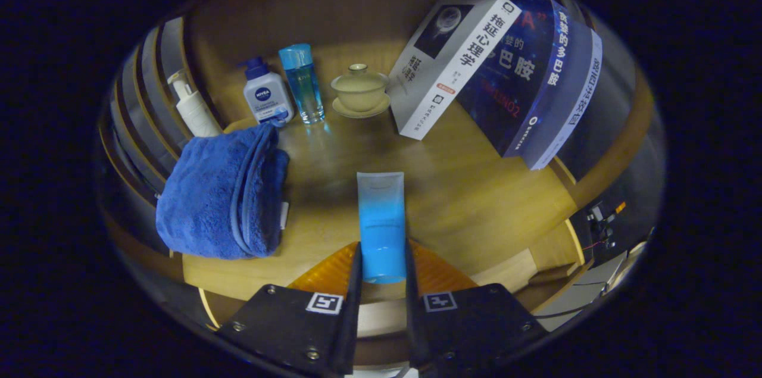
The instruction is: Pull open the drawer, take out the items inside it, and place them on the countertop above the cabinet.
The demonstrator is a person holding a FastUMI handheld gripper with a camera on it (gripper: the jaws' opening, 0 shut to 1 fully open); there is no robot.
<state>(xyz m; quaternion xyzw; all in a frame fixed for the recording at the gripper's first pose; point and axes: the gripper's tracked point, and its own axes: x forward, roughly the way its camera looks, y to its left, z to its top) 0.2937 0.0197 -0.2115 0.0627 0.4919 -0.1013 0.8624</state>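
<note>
My gripper (382, 262) is shut on a blue and clear tube (381, 220), both fingers pressing its blue lower end. The tube sticks out ahead of the fingers over the wooden countertop (464, 187). A folded blue towel (223, 190) lies on the countertop to the left of the tube. I cannot tell whether the tube touches the wood.
At the back stand a white pump bottle (193, 107), a white bottle with a blue cap (266, 95), a clear blue bottle (302, 83) and a lidded tea bowl on a saucer (360, 91). Books (494, 68) lean at the back right. The countertop's front edge is just below the fingers.
</note>
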